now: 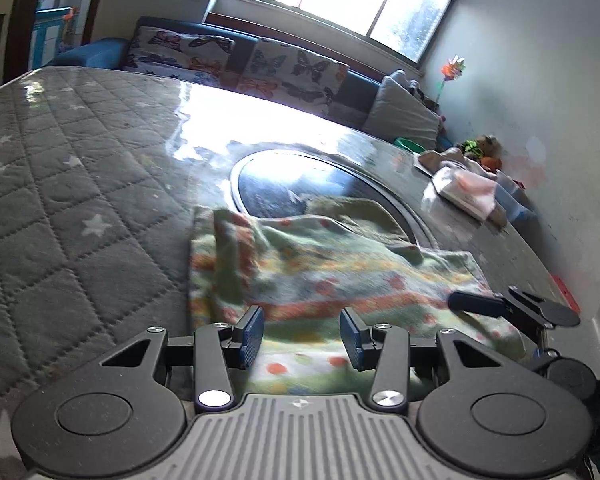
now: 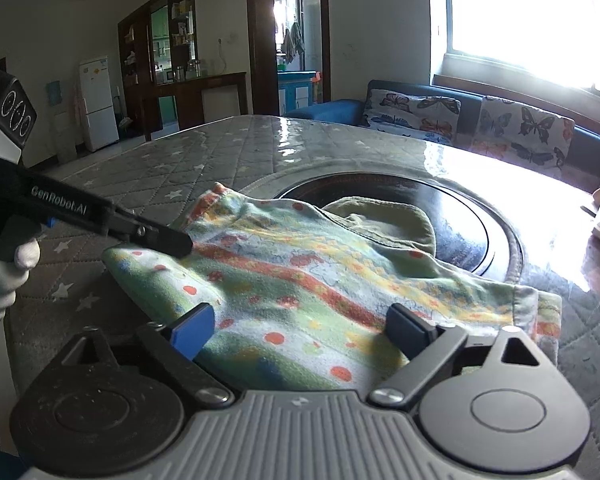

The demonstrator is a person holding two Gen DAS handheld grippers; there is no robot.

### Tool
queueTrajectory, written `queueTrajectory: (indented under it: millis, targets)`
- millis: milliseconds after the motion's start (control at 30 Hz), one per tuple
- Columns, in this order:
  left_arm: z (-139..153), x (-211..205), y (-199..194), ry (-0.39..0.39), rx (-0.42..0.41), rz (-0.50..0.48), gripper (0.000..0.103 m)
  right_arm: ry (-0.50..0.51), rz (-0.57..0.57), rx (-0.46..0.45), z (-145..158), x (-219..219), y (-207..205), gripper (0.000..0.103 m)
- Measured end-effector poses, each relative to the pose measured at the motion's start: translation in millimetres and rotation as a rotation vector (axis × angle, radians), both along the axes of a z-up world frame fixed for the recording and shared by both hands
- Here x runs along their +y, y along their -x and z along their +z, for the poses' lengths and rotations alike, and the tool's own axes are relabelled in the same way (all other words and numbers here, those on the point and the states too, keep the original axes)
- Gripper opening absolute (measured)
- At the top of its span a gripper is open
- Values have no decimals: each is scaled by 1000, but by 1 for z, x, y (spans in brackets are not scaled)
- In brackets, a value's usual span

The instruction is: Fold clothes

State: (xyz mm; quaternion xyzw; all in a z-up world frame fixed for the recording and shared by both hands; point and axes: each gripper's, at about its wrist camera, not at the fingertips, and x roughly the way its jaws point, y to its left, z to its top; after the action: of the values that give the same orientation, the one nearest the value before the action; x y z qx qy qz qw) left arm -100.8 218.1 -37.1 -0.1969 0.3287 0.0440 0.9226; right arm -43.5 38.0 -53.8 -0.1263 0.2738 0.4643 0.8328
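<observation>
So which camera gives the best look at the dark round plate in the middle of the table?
The right wrist view: the round plate shows nearly whole there, with only its near side under the patterned cloth. In the left wrist view the plate is washed out by window glare and more covered by the cloth.

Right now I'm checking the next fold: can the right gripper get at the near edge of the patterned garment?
Probably yes. The right gripper is open just above the patterned garment, nothing lies between them, and the left gripper sits off at the far-left corner.
</observation>
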Motion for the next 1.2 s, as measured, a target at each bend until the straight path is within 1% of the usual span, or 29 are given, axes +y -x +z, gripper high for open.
queueTrajectory:
  millis: [67, 133, 233, 333, 400, 467, 567, 633, 667, 733, 767, 867, 933, 1033, 1100, 1200]
  targets:
    - [4, 3, -3, -25, 7, 23, 47, 0, -2, 4, 0, 0, -1, 99]
    - [10, 6, -6, -14, -7, 19, 47, 3, -2, 9, -1, 1, -1, 101]
    - [18, 2, -16, -29, -29, -14, 48, 6, -1, 16, -2, 1, -1, 103]
    - [14, 0, -34, -43, -15, -45, 48, 6, -1, 22, -2, 1, -2, 103]
    - [5, 6, -45, -44, 16, -32, 48, 7, -2, 26, -3, 1, -2, 103]
    - [-1, 14, -49, -36, 29, -12, 48, 7, -3, 30, -3, 1, -3, 103]
    - [-2, 24, -47, -53, 28, 29, 48, 9, -5, 37, -4, 1, -4, 103]
    - [-2, 33, -44, -24, 22, 45, 48, 9, -6, 41, -4, 1, -5, 103]
    - [-1, 35, -43, -25, 20, 54, 48, 10, -6, 43, -4, 1, -5, 103]
    - [3, 32, -43, -77, 24, 69, 49, 10, -7, 47, -4, 0, -6, 103]
    - [5, 29, -43, -87, 21, 63, 49, 11, -8, 49, -5, 0, -6, 103]
    - [14, 15, -44, -65, -12, -1, 51, 17, -8, 49, -5, 1, -6, 103]
    - [18, 0, -51, -61, -27, -58, 58, 27, -9, 41, -5, 2, -4, 103]
    - [15, -17, -69, -34, -22, -132, 59, 38, -10, 30, -6, 4, -3, 103]
    - [9, -22, -82, -21, -11, -152, 59, 40, -10, 29, -6, 3, -3, 103]
    - [0, -22, -99, -15, 22, -135, 59, 40, -10, 29, -6, 4, -2, 103]
